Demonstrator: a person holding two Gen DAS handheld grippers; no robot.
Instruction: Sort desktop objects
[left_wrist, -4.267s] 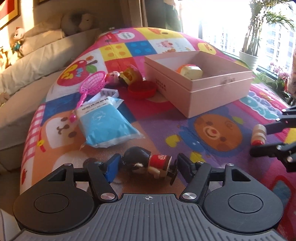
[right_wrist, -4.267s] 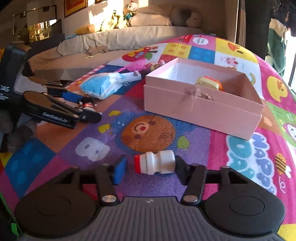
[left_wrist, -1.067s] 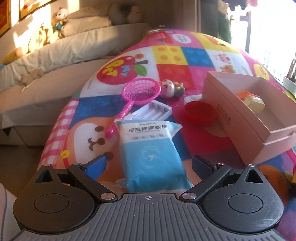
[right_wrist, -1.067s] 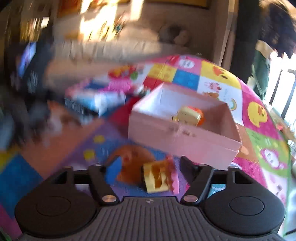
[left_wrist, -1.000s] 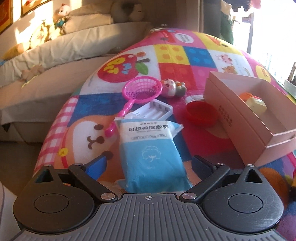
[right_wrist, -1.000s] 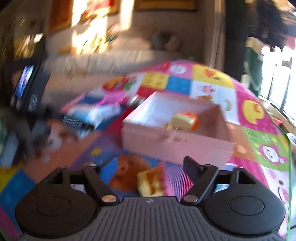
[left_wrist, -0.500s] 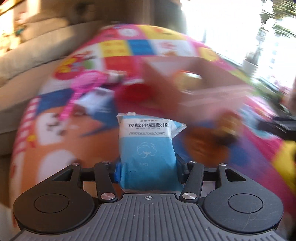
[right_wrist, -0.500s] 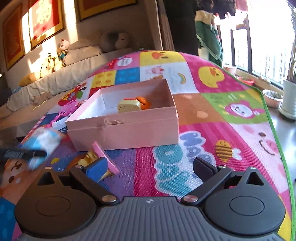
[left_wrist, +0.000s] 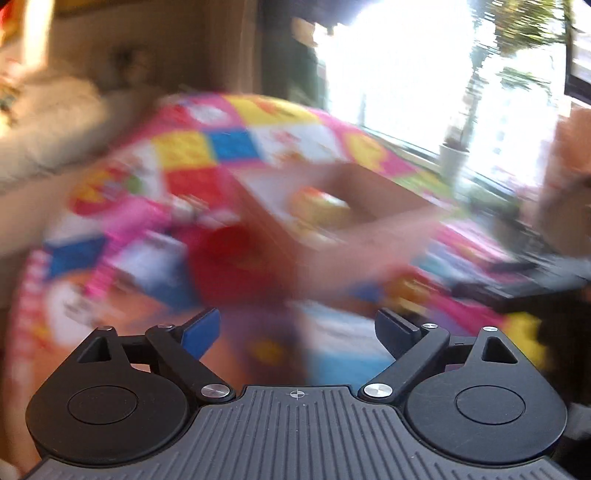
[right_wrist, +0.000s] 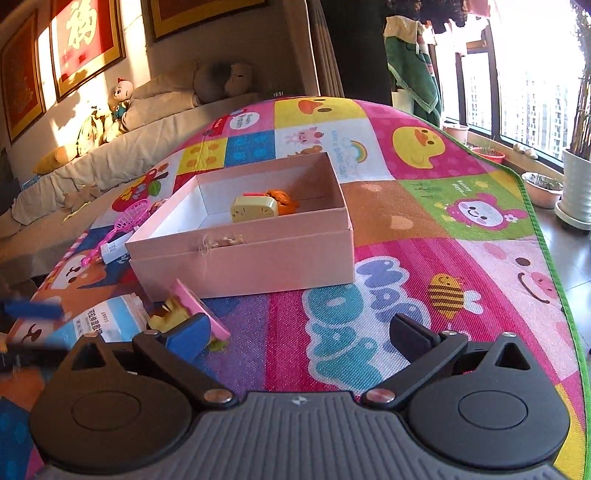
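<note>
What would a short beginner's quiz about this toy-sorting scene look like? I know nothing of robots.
1. True or false: the pink cardboard box is empty.
2. Where does the soft blue-and-white packet lie? A: inside the box. B: on the colourful cartoon play mat, outside the box. C: on the sofa.
3. What colour is the small plastic toy net beyond the box's left end?

Key:
1. False: a pale yellow toy and an orange toy lie in it.
2. B.
3. Pink.
</note>
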